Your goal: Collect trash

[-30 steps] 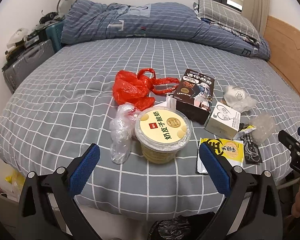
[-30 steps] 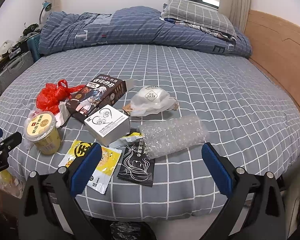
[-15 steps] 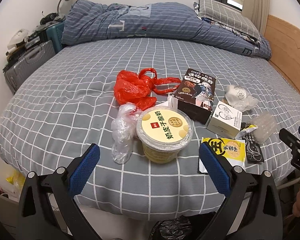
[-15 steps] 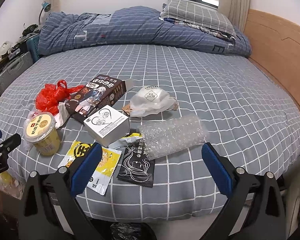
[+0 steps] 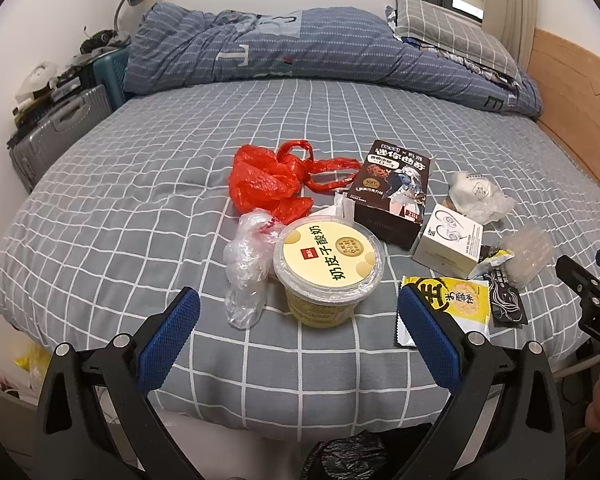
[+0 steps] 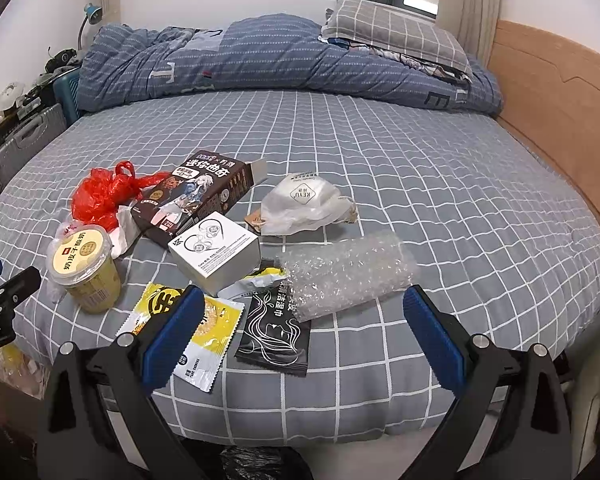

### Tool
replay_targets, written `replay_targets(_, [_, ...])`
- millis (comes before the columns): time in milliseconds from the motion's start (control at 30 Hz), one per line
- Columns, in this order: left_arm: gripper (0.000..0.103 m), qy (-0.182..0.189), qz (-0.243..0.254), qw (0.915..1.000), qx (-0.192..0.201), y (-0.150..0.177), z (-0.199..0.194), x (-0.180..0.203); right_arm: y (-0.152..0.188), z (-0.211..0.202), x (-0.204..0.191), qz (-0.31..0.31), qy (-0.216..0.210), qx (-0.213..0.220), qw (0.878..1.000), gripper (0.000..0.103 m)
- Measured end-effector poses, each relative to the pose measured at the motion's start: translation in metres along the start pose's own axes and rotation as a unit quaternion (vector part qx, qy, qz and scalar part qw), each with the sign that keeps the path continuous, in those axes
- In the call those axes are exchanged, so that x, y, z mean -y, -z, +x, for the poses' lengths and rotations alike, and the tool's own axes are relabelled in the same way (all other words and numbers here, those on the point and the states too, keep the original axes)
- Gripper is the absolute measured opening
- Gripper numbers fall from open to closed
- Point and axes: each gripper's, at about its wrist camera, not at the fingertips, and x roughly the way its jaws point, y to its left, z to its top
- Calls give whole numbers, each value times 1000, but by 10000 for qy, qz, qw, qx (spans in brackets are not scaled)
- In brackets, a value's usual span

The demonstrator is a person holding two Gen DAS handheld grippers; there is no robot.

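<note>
Trash lies on the near part of a grey checked bed (image 5: 140,208). A yellow yoghurt tub (image 5: 327,270) stands just beyond my open left gripper (image 5: 296,316), with crumpled clear plastic (image 5: 246,264) to its left and a red bag (image 5: 274,182) behind. A dark snack box (image 6: 196,196), a white earphone box (image 6: 216,248), a white wrapped mask (image 6: 308,204), bubble wrap (image 6: 346,274), a yellow packet (image 6: 204,332) and a black sachet (image 6: 276,334) lie ahead of my open right gripper (image 6: 300,312). Neither gripper holds anything.
A black bag (image 5: 348,458) sits on the floor below the bed's near edge. A folded blue duvet (image 5: 284,48) and pillow (image 6: 392,36) lie at the far end. A suitcase (image 5: 56,136) stands at the left, a wooden headboard (image 6: 556,112) at the right.
Both grippers have drifted very slightly; the trash sits a touch higher in the views. Nothing was taken hold of or moved.
</note>
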Motion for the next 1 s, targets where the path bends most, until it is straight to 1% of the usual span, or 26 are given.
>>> replay_targets(1000, [97, 22, 25, 10000, -50, 2, -2, 5, 0, -2, 1, -10, 8, -1, 10000, 96])
